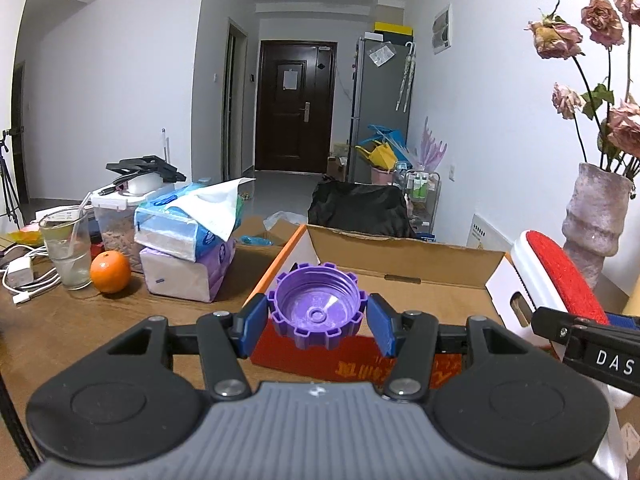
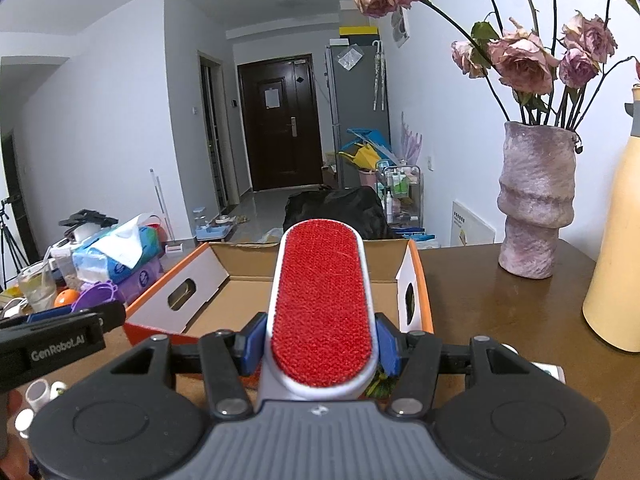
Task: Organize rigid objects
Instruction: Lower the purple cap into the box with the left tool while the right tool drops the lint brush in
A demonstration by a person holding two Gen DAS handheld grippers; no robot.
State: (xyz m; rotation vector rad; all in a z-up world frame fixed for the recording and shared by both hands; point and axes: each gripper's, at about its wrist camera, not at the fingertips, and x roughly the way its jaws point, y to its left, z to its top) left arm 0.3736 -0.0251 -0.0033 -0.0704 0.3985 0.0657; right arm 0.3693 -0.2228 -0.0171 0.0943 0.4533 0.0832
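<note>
My left gripper (image 1: 318,322) is shut on a purple ridged cap (image 1: 318,306), hollow side facing the camera, held near the front left corner of an open cardboard box (image 1: 400,260). My right gripper (image 2: 320,344) is shut on a white lint brush with a red pad (image 2: 322,304), which points out over the box (image 2: 240,292). The brush (image 1: 560,268) and the right gripper's arm show at the right edge of the left wrist view. At the left of the right wrist view, the cap (image 2: 96,294) peeks above the left gripper's arm.
On the wooden table (image 1: 80,320) left of the box lie tissue packs (image 1: 188,240), an orange (image 1: 111,272), a glass with a straw (image 1: 68,248) and white cables. A grey vase of dried roses (image 2: 536,200) and a yellow bottle (image 2: 616,260) stand right of the box.
</note>
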